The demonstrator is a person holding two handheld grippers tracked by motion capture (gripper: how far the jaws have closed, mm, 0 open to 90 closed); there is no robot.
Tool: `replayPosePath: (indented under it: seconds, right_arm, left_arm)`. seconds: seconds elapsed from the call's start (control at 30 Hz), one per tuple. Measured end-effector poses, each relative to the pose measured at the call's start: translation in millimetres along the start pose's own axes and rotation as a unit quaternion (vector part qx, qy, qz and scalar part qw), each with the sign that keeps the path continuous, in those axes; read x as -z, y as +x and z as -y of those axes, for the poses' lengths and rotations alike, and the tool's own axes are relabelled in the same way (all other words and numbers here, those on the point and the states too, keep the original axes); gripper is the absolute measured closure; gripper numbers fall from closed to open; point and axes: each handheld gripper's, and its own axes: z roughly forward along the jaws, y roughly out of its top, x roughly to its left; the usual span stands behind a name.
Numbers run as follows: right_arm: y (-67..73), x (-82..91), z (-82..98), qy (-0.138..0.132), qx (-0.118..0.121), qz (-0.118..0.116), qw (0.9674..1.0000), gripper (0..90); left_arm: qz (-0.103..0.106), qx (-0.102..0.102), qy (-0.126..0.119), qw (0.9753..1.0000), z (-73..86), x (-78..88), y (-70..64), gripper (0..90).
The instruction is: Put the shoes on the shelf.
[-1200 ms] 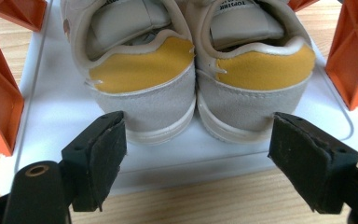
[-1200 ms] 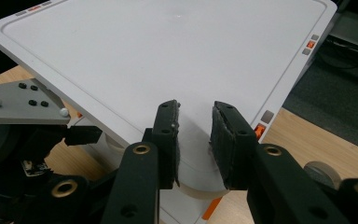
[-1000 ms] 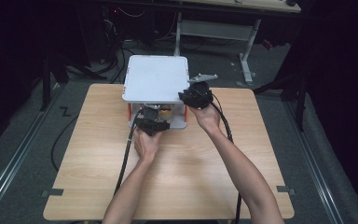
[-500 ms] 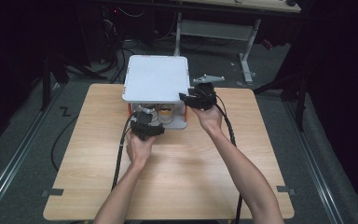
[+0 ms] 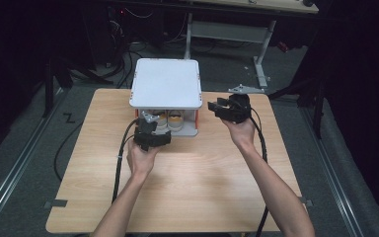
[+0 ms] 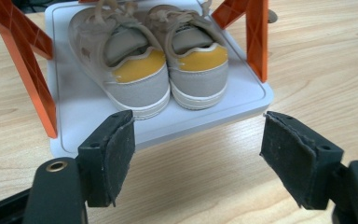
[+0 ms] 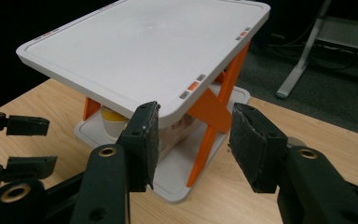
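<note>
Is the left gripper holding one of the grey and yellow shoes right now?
No: the left gripper stands open short of the white shelf tray, its pads clear of the grey and yellow shoes.

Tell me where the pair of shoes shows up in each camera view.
High view: the shoes sit centre, under the rack's white top shelf.
Left gripper view: the shoes at top centre on the lower tray.
Right gripper view: a yellow heel under the shelf.
Shared landmark: the orange legs.
</note>
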Motion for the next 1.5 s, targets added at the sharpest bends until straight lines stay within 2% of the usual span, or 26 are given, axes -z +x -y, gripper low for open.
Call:
replayPosePath:
  seconds: [0.23, 0.3, 0.53, 0.7, 0.87, 1.1, 1.27, 1.5]
  right_arm:
    - [-11.3, 21.0, 8.2, -0.001, -0.008, 0.003, 1.0, 51.7]
    - [-13.5, 28.5, 9.9, -0.01, -0.012, 0.002, 0.9999, 51.7]
    - [-16.7, 45.1, 21.4, -0.013, -0.009, -0.002, 0.9999, 51.1]
    - [-21.6, 58.8, 32.3, -0.021, -0.015, -0.001, 0.9997, 50.6]
    - [-28.1, 73.4, 42.9, -0.022, -0.024, 0.001, 0.9995, 51.0]
    - [-32.9, 92.5, 56.3, -0.026, -0.024, 0.01, 0.9993, 51.1]
    - [-34.9, 102.1, 68.6, -0.027, -0.026, 0.013, 0.9992, 51.1]
    - [-37.9, 112.5, 86.8, -0.026, -0.032, 0.019, 0.999, 51.2]
  left_arm:
    - [0.009, -0.014, -0.02, 0.9996, -1.2, 15.0, -4.6, 26.0]
    - [0.012, -0.016, -0.025, 0.9995, -1.2, 19.1, -5.7, 26.0]
    - [0.025, -0.015, -0.04, 0.9988, 0.0, 33.1, -5.2, 26.5]
    - [0.029, -0.012, -0.054, 0.998, 3.3, 43.7, -4.5, 26.5]
    - [0.028, -0.015, -0.057, 0.9979, 7.1, 50.9, -2.7, 26.5]
    - [0.028, -0.019, -0.057, 0.9978, 13.6, 56.2, -1.3, 26.4]
    - [0.032, -0.013, -0.059, 0.9977, 19.6, 60.4, 1.3, 27.3]
    - [0.04, -0.015, -0.054, 0.9976, 27.4, 64.9, 4.0, 27.7]
